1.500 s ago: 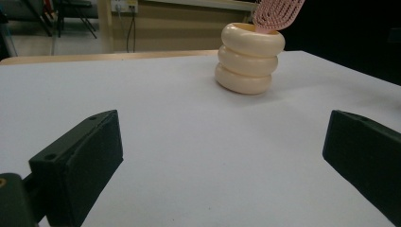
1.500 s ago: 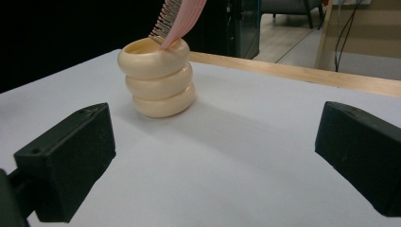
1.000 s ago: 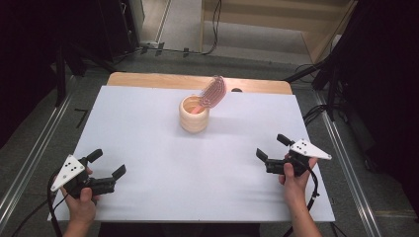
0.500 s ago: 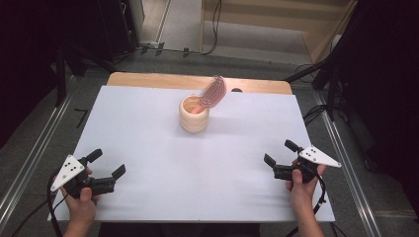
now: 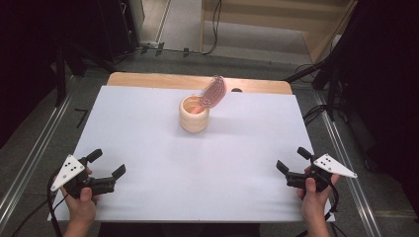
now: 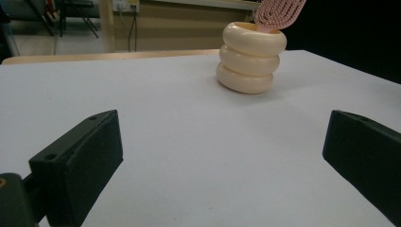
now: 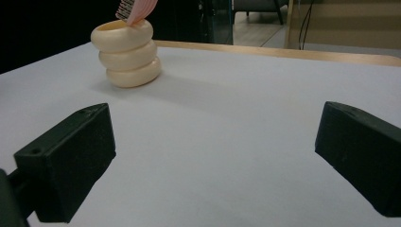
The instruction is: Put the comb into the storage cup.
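Nearest the person, the left claw point(image 5: 107, 164) and the right claw point(image 5: 291, 161) sit low at the near corners of the white surface point(image 5: 148, 133), one in each hand. Both have their jaws spread wide with nothing between them and nothing touched; each gripper view looks out through bare air over white surface.

Farther off, past the middle and toward the far edge, stands the cream ribbed cup point(image 5: 193, 114), upright, well apart from both claws. A pink comb point(image 5: 212, 92) stands in it, handle down inside, its head leaning out over the rim toward the far right.

Judged from this layout, the work in hand is a reach for the cup and comb. To do it well, one claw should probably travel forward with jaws kept open, come in level with the comb's head and close on it above the rim, not on the cup's wall. The other claw could steady the cup, since a light cup may tip or slide when the leaning comb is pulled. Lifting along the comb's own slant should keep it from catching the rim.
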Demonstrator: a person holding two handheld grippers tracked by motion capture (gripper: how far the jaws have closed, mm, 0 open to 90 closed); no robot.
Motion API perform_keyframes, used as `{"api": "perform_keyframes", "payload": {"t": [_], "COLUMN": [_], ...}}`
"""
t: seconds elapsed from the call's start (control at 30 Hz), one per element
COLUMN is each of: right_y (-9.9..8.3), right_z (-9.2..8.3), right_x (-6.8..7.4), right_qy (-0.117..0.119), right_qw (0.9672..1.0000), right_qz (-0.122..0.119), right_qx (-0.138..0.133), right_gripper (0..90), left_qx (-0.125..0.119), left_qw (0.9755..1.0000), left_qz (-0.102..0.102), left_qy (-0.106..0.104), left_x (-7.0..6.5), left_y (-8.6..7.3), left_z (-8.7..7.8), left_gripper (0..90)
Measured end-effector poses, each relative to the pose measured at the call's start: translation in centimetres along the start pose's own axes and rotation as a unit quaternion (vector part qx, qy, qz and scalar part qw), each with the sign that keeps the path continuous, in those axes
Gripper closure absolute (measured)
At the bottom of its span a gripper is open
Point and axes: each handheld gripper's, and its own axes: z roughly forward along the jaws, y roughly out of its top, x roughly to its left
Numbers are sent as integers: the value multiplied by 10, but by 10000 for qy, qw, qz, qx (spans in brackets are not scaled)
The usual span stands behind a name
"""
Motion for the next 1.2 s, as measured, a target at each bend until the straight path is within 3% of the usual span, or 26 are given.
{"api": "perform_keyframes", "payload": {"t": [0.5,0.6,0.9,1.07,1.2], "right_y": [-14,-17,-28,-31,-32], "right_z": [-20,-25,-30,-27,-29], "right_x": [-6,-8,-15,-12,-16], "right_qy": [-127,-107,-357,-320,-265], "right_qw": [9998,9999,9993,9995,9994], "right_qz": [-142,17,63,-1,166], "right_qx": [80,11,-66,-55,-124], "right_gripper": [0,0,0,0,0], "left_qx": [15,10,5,-12,-37], "left_qw": [10000,10000,10000,10000,9999], "left_qz": [5,14,17,17,-45], "left_qy": [17,17,26,56,88], "left_x": [-1,-1,-1,-1,-1], "left_y": [0,0,0,0,0], "left_z": [0,0,0,0,-1], "left_gripper": [0,0,0,0,0]}}
